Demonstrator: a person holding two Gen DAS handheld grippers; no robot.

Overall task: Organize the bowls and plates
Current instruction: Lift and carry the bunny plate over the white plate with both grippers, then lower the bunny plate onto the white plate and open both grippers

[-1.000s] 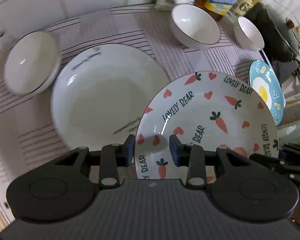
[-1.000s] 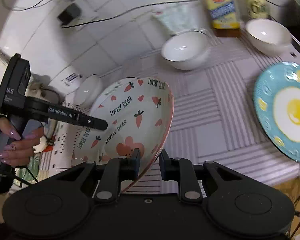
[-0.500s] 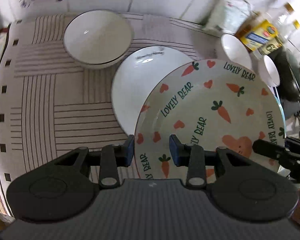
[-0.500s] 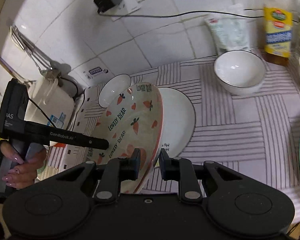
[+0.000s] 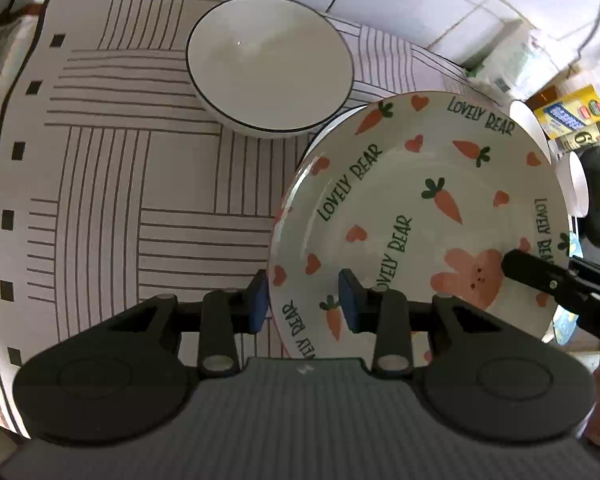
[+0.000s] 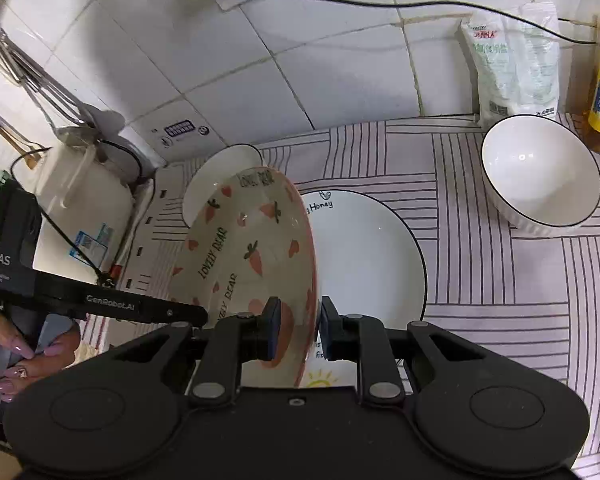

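Two claws are clamped on the carrot plate: the left claw on its near rim, the right claw on the opposite rim, each narrowly parted with the rim pinched between the pads. Since a second ago the plate has been carried leftward across the striped table, away from the blue egg plate, and is now held tilted above the white plate, which it partly covers. Stacking is judged close; levelling and lowering remain. A black-rimmed bowl is seen just beyond the white plate, empty, and a second bowl stands well to the right, also empty. Nothing is held in either plate.
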